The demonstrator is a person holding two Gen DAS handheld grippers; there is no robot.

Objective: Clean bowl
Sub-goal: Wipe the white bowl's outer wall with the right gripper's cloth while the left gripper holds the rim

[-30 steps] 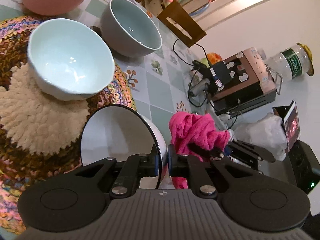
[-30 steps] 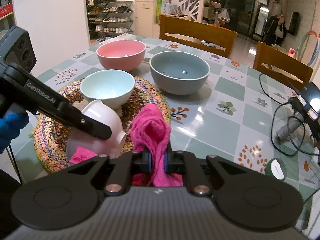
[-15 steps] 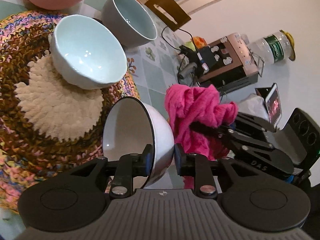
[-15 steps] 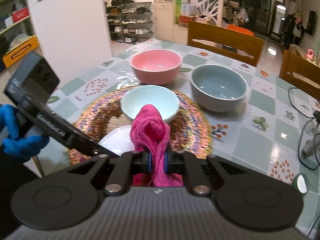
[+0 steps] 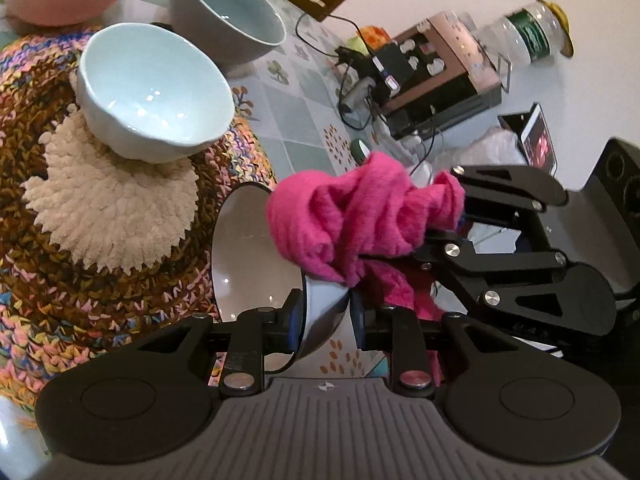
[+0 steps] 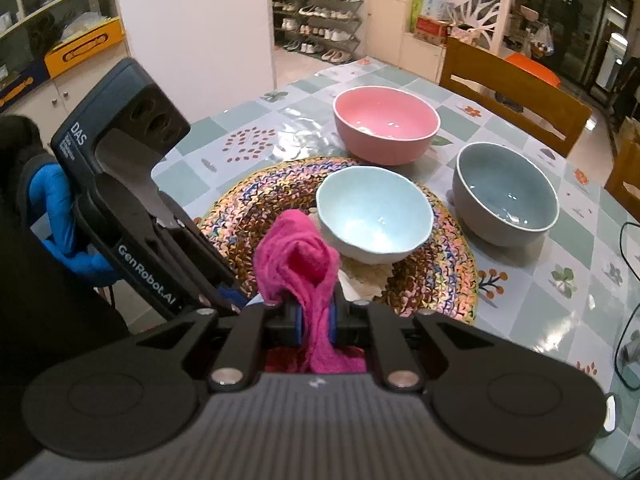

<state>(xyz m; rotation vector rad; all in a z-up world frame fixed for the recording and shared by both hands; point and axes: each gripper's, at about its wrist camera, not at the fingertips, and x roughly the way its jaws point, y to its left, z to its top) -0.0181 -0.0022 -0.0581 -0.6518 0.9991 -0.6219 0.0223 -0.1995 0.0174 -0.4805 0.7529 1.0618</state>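
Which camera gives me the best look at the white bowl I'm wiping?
The left wrist view. There the white bowl sits tilted on its side, rim clamped in the left tongs, with the pink cloth at its rim. In the right wrist view, cloth and left tongs hide nearly all of it.

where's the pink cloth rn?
Pinched in the right gripper: the pink cloth sits against the rim of the tilted white bowl held by the left gripper, over the woven mat's edge.
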